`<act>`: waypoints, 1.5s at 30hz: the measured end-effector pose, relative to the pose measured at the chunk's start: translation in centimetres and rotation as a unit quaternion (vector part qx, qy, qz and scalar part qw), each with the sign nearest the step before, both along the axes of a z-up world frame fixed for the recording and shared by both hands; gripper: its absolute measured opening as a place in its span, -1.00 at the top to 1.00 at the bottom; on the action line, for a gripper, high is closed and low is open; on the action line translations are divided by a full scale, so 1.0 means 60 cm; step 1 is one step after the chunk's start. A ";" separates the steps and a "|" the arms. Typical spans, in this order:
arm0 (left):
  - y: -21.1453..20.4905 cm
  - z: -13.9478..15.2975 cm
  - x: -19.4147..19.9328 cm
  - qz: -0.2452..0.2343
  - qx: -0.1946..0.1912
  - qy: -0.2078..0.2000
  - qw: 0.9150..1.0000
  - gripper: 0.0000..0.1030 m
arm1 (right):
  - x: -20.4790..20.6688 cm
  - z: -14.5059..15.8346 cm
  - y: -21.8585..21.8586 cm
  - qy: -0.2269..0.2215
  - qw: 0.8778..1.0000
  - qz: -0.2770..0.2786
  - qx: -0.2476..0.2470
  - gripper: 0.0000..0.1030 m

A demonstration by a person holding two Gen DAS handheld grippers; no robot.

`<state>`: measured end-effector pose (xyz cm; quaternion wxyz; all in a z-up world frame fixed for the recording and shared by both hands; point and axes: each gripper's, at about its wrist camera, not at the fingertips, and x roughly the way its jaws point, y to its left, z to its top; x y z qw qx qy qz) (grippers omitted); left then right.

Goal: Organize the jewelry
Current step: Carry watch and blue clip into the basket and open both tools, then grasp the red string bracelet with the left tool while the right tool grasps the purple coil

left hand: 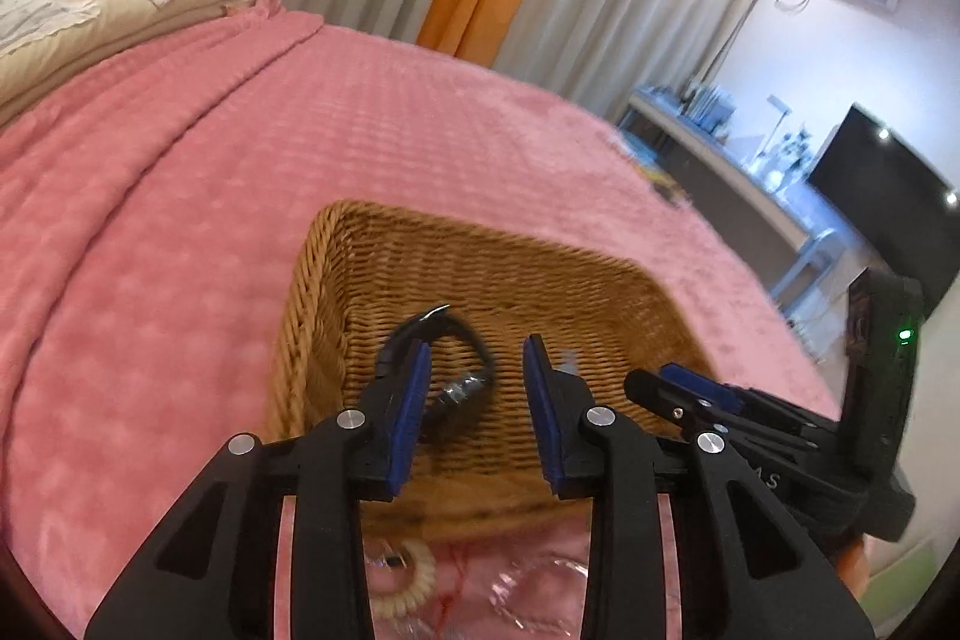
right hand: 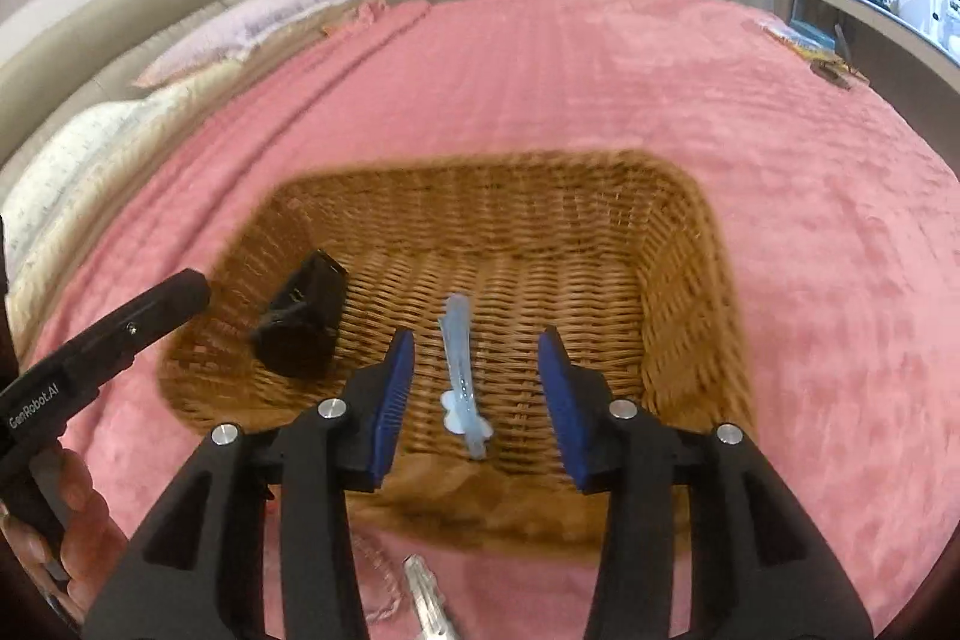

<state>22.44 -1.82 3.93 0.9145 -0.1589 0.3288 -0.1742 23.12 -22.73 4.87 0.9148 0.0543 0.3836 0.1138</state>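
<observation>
On the blanket (right hand: 600, 70) sits a basket (right hand: 690, 280); inside lie a hair clip (right hand: 459, 370) and, leftward, a watch (right hand: 300, 322).

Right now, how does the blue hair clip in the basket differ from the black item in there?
The light blue hair clip is pale, long and slim; the black item is dark and looks like a curved cord or band with a metallic piece. In the right wrist view the clip lies flat mid-floor, framed by the open right gripper; the black item shows by the open left gripper. Both lie loose inside the wicker basket.
</observation>
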 end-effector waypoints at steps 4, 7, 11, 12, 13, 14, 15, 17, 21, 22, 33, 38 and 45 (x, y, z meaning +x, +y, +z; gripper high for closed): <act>0.022 0.040 -0.068 -0.004 -0.014 -0.033 0.999 0.42 | -0.060 0.042 -0.005 -0.036 0.999 0.005 0.001 0.23; 0.038 0.061 -0.129 -0.003 -0.017 -0.054 0.998 0.42 | -0.131 0.066 -0.017 -0.069 0.998 0.000 -0.014 0.23; 0.050 0.061 -0.200 0.002 -0.010 -0.062 0.998 0.42 | -0.208 0.069 -0.032 -0.092 0.996 0.000 -0.019 0.23; 0.051 0.055 -0.217 0.006 -0.001 -0.062 0.998 0.42 | -0.225 0.066 -0.036 -0.097 0.995 0.000 -0.022 0.23; 0.052 0.047 -0.228 0.009 0.004 -0.060 0.998 0.42 | -0.242 0.059 -0.040 -0.102 0.994 0.000 -0.026 0.23; 0.055 0.038 -0.237 0.010 0.007 -0.056 0.998 0.42 | -0.260 0.048 -0.044 -0.103 0.994 -0.001 -0.030 0.23; 0.056 0.025 -0.246 0.010 0.007 -0.050 0.999 0.42 | -0.273 0.036 -0.049 -0.099 0.995 -0.001 -0.029 0.23; 0.057 -0.003 -0.257 0.015 0.012 -0.039 0.999 0.42 | -0.289 0.010 -0.057 -0.083 0.996 -0.005 -0.029 0.23; 0.055 -0.053 -0.260 0.022 0.036 -0.016 0.999 0.42 | -0.308 -0.037 -0.067 -0.049 0.998 -0.017 -0.032 0.23; 0.055 -0.061 -0.262 0.022 0.037 -0.011 0.999 0.42 | -0.310 -0.045 -0.068 -0.041 0.998 -0.020 -0.033 0.23; 0.037 -0.129 -0.252 -0.003 0.053 0.048 0.997 0.42 | -0.308 -0.103 -0.072 0.011 0.998 -0.035 -0.048 0.23; 0.021 -0.146 -0.244 -0.016 0.069 0.071 0.995 0.42 | -0.313 -0.116 -0.063 0.020 0.997 -0.026 -0.065 0.23; 0.002 -0.149 -0.235 -0.009 0.109 0.079 0.991 0.44 | -0.310 -0.121 -0.054 0.021 0.995 -0.032 -0.087 0.34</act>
